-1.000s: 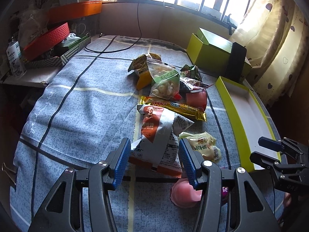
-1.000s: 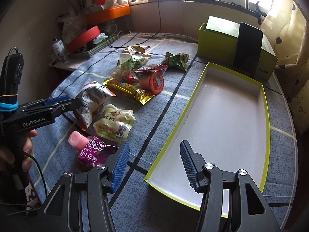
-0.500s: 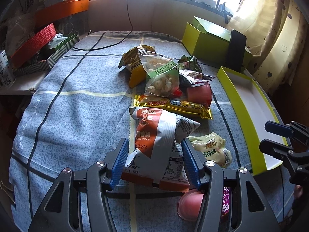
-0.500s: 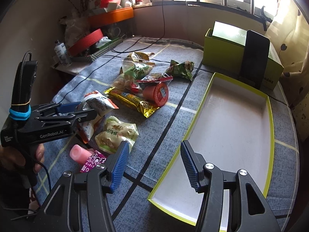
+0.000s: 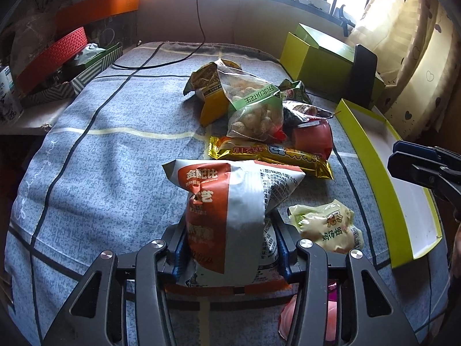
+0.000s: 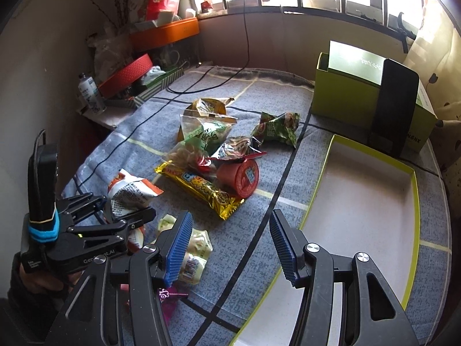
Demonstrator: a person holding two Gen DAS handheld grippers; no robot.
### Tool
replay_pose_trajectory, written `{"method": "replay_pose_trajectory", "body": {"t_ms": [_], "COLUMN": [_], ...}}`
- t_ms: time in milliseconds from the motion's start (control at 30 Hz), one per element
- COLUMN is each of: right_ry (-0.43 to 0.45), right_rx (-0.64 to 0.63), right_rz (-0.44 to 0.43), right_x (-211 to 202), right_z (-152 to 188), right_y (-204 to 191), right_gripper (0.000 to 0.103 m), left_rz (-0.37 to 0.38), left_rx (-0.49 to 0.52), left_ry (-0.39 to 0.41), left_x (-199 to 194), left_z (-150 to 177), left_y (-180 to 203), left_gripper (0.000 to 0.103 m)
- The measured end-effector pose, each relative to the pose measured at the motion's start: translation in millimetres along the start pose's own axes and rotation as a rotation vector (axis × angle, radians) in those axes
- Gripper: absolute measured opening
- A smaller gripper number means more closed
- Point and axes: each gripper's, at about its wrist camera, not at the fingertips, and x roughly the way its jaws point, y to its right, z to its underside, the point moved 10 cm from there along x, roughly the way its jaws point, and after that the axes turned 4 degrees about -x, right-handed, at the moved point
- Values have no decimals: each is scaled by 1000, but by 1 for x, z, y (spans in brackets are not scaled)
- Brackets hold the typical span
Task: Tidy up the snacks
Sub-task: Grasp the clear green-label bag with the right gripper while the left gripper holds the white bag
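My left gripper (image 5: 229,248) is shut on an orange and white snack bag (image 5: 230,204), squeezing its lower half; it also shows in the right wrist view (image 6: 129,193). A gold snack bar (image 5: 270,155), a red cup (image 5: 314,138), a clear bag of puffs (image 5: 253,109) and a pale yellow packet (image 5: 328,225) lie on the blue cloth. My right gripper (image 6: 230,248) is open and empty above the cloth beside the lime-edged white tray (image 6: 360,201).
A green box (image 6: 360,92) with a black device (image 6: 394,106) against it stands behind the tray. A green packet (image 6: 276,129) lies near it. Red and orange boxes (image 5: 52,54) crowd the left side. A black cable (image 5: 161,60) crosses the far cloth.
My left gripper has moved forward and closed on the orange and white bag. My right gripper has drifted slightly and stays open.
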Motion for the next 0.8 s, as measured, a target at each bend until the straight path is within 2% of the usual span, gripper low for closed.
{"method": "replay_pose_trajectory", "body": {"t_ms": [267, 433, 800], "right_ry": [2, -19, -120], "right_rx": [21, 43, 126], "right_rz": [-64, -110, -138], "right_x": [25, 49, 106], "right_z": [-37, -57, -71], "right_y": [-16, -27, -36], "right_gripper": [55, 55, 55], "left_rz": [-20, -20, -18], "left_rx": [-86, -108, -145], "left_ry": [61, 68, 80], "left_x": [-10, -12, -15], "left_z": [-14, -14, -14], "left_y": [-28, -37, -50], "left_gripper": [46, 46, 46]}}
